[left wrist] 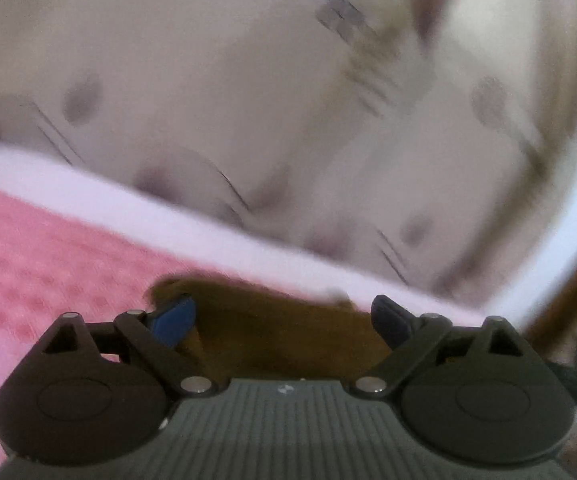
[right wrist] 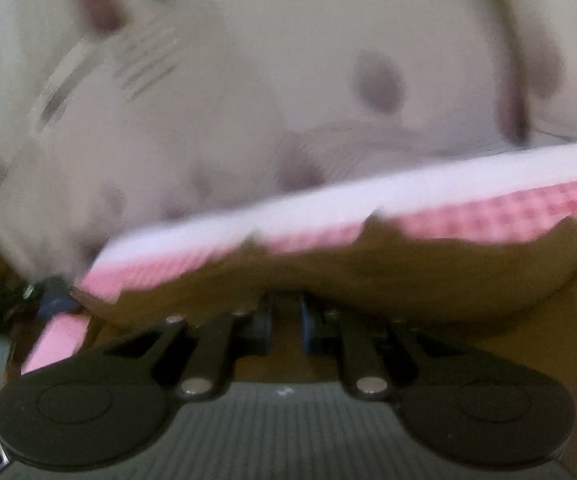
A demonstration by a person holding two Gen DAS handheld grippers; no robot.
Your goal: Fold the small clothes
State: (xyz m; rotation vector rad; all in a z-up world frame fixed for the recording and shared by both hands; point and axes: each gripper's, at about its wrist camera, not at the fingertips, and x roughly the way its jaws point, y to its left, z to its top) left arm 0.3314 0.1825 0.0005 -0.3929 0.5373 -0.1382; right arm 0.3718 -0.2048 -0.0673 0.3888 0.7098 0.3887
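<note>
The left gripper point(left wrist: 284, 318) stands wide open over a brown cloth point(left wrist: 284, 336), with a pink mat point(left wrist: 48, 256) beyond. The right gripper point(right wrist: 286, 324) pinches the brown cloth point(right wrist: 408, 272), its fingers nearly together.

surface: pale sheet point(left wrist: 216, 80) with dark blotches and thin lines | below: brown wood point(right wrist: 528, 344) | focus: blurred

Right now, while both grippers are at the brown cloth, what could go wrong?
1. The left gripper is open around the brown cloth, so the cloth may be missed there.
2. The right gripper is nearly closed on the cloth; one-sided pulling may skew the fold.
3. Both views are blurred, so the pink mat may get dragged.
</note>
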